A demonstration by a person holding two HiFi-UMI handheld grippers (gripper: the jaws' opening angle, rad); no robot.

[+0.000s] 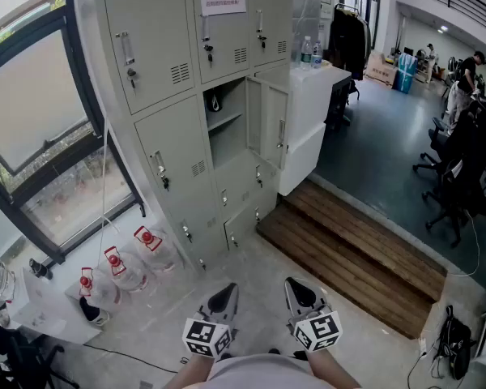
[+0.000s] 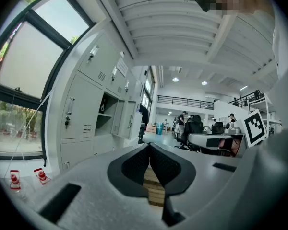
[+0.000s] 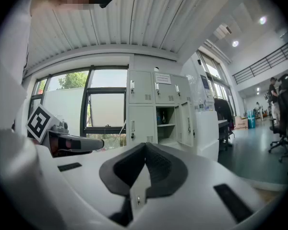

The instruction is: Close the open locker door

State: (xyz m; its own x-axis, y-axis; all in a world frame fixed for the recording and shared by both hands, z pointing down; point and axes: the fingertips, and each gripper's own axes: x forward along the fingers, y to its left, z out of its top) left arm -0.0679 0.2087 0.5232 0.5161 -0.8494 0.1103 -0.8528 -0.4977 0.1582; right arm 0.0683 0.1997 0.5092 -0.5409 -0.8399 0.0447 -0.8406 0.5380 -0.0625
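The grey locker bank (image 1: 186,112) stands ahead of me. One middle compartment (image 1: 225,121) is open, with a shelf and a dark item hanging inside; its door (image 1: 269,121) swings out to the right. Both grippers are low, close to my body and well short of the lockers. The left gripper (image 1: 223,298) and the right gripper (image 1: 298,292) are shut with nothing between the pads. The left gripper view has the open compartment (image 2: 107,113) and door (image 2: 123,119) at left, beyond the left gripper (image 2: 149,146). The right gripper view shows the door (image 3: 185,121) beyond the right gripper (image 3: 144,145).
Water jugs with red caps (image 1: 128,267) lie on the floor left of the lockers, under a big window (image 1: 40,112). A white cabinet (image 1: 312,116) adjoins the lockers on the right. A wooden step (image 1: 356,254) drops to an office floor with chairs (image 1: 462,168) and people.
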